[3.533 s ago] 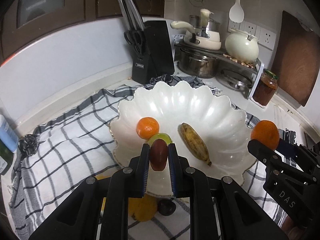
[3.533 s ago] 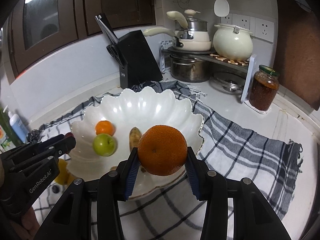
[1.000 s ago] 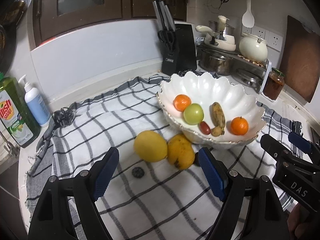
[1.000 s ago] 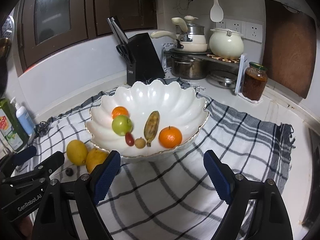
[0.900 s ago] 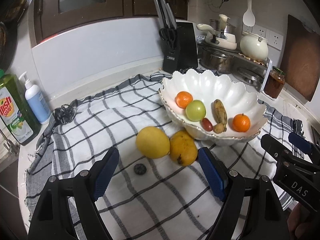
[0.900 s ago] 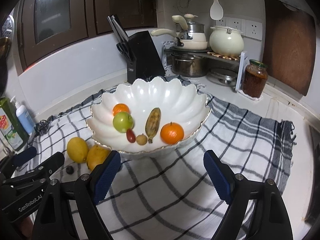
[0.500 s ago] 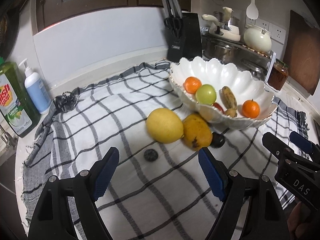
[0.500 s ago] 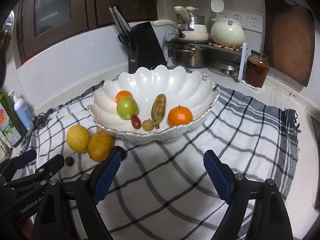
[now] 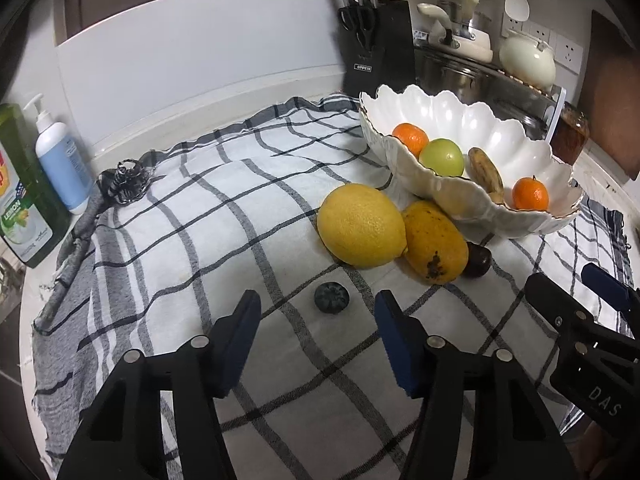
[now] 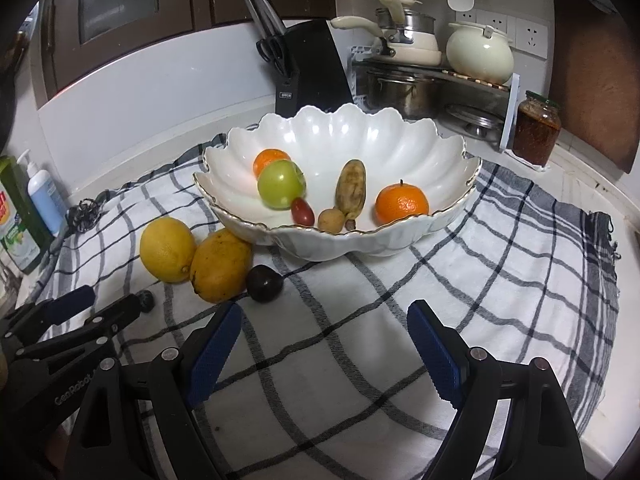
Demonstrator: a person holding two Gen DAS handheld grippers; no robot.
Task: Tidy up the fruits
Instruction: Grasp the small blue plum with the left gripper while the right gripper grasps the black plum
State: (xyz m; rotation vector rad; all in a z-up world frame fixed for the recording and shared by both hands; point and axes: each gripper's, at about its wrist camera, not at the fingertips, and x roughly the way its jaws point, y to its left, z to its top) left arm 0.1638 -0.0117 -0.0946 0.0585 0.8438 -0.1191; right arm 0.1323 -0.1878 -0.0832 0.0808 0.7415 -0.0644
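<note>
Both claws are empty and spread wide. Left claw (image 9: 318, 320) hangs low over the checked cloth (image 9: 192, 208), its blue pads set either side of a small dark berry (image 9: 331, 298) that lies just ahead of the tips, apart from both pads. That framing suggests the berry is the next pick: the jaws are already much wider than it needs, so they would have to come forward, drop and narrow a good deal. Being small and round, it may roll or slip out when pinched.

Right claw (image 10: 324, 344) is also gaping, level and aimed at the white scalloped bowl (image 10: 452, 156) at its 12 o'clock, with nothing between its pads but cloth.

Fruit still outside the bowl sits in a tight group at the bowl's 8 o'clock in the right view: a lemon (image 10: 167, 249) touching a mango (image 10: 221, 266), and a dark round fruit (image 10: 264, 278) just beside the mango, tucked near the bowl's foot. They probably wait there because they have not been moved in yet.

Inside the bowl lie two tangerines, one at the back (image 10: 269, 160) and one at the front right (image 10: 401, 204), a green apple (image 10: 281, 184), a spotted banana (image 10: 351, 189), a red grape-like fruit (image 10: 302, 211) and a small brown fruit (image 10: 331, 220).

Both tools point forward and slightly downward, side by side, left one nearer the loose fruit.
</note>
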